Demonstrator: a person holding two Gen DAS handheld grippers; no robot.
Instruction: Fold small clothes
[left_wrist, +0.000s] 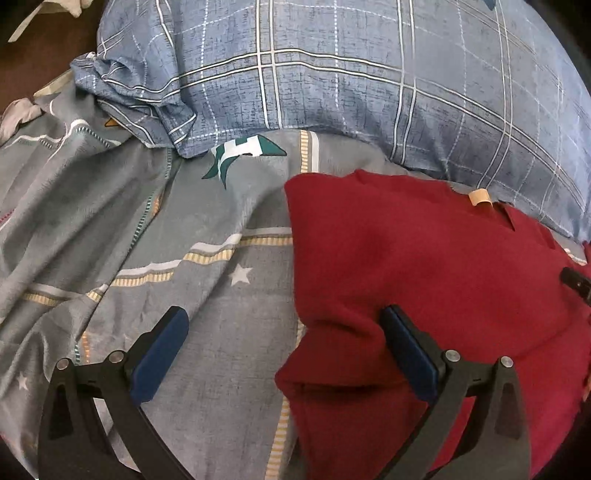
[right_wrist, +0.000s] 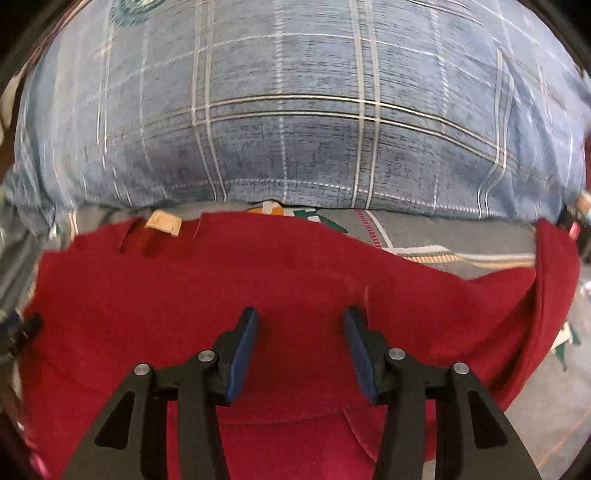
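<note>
The released left gripper (left_wrist: 284, 354) straddles the red garment's (left_wrist: 424, 266) left edge, while the released right gripper (right_wrist: 301, 347) hovers over its middle.

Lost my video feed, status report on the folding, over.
Left gripper open, straddling red garment edge. Right gripper open over it. Garment flat on sheet. Pillow close behind.

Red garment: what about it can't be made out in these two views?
- Red garment: its right side and near part are cut off by the left wrist frame edge and hidden behind the left gripper.
- Beige tag: any print is blurred in the right wrist view.
- Near hem: hidden by the right gripper.
</note>
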